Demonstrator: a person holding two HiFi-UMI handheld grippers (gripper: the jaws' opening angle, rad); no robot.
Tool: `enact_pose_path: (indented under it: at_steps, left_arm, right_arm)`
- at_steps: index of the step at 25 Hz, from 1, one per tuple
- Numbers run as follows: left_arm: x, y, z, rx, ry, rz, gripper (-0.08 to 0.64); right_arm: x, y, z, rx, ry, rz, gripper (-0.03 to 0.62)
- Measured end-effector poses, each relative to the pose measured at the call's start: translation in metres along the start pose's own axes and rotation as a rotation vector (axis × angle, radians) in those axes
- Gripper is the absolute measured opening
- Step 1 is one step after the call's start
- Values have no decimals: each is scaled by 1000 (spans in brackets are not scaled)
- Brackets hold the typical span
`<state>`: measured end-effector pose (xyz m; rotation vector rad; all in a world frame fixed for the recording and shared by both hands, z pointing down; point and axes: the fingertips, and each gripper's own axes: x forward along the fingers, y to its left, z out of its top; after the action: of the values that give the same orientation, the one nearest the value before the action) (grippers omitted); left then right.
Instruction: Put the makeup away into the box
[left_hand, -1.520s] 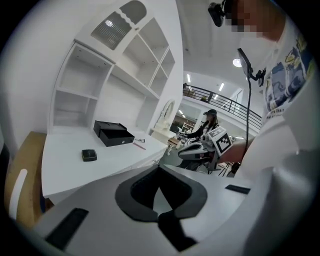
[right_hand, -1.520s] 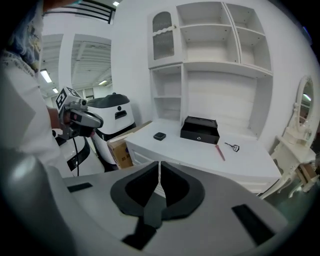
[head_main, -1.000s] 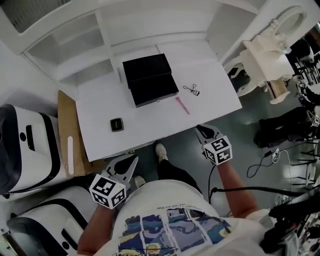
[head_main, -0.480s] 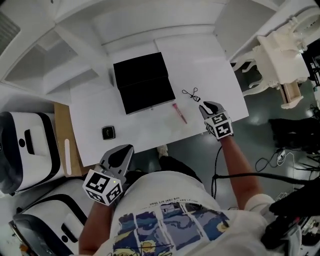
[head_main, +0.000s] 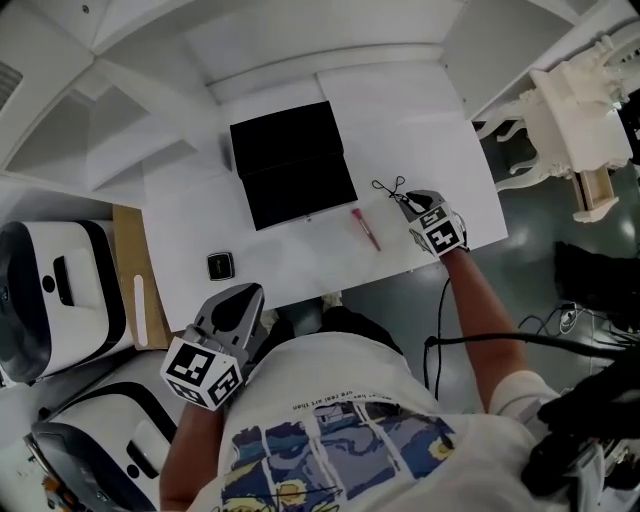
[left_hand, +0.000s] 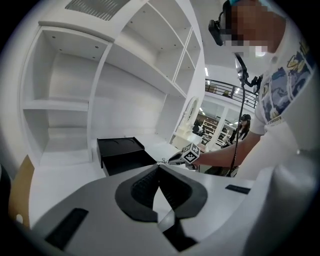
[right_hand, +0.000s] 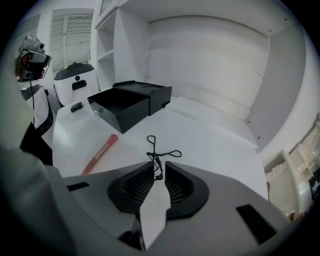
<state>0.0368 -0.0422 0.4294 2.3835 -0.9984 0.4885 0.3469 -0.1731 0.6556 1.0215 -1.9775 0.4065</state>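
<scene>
On one white table (head_main: 420, 130) stands one black box (head_main: 290, 170), open, its lid thrown back. Two grippers show. The left gripper (left_hand: 159, 167) hangs off the table's near edge, jaws clenched together on nothing. The right gripper (right_hand: 156, 167) points down at the table's right part; its jaws have just been opening and stand narrowly parted, released, with the end of one black eyelash curler (right_hand: 159, 150) between their tips. One pink brush (head_main: 366, 229) lies just right of the box. One small black compact (head_main: 220, 265) sits near the front edge, apart from the box.
</scene>
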Motion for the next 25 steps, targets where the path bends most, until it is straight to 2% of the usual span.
enact_pose_path:
  at_steps: [3,12,18,25]
  left_arm:
    - [-5,8,-1,-3,-1,9,14]
    - [-20,26,-4,-6,-12,-8,14]
    - [-32,37,-3,1,-36,-30,14]
    - [-50,47,-5,2,-62,-49,14]
  right_arm:
    - [3,-4,-5,-3,19,-18,45]
    - [-17,3,6,44,21,-51,31]
    - [-45,18,33,52,-12,-74,31]
    - [-71,56,91,18,-68,-57,31]
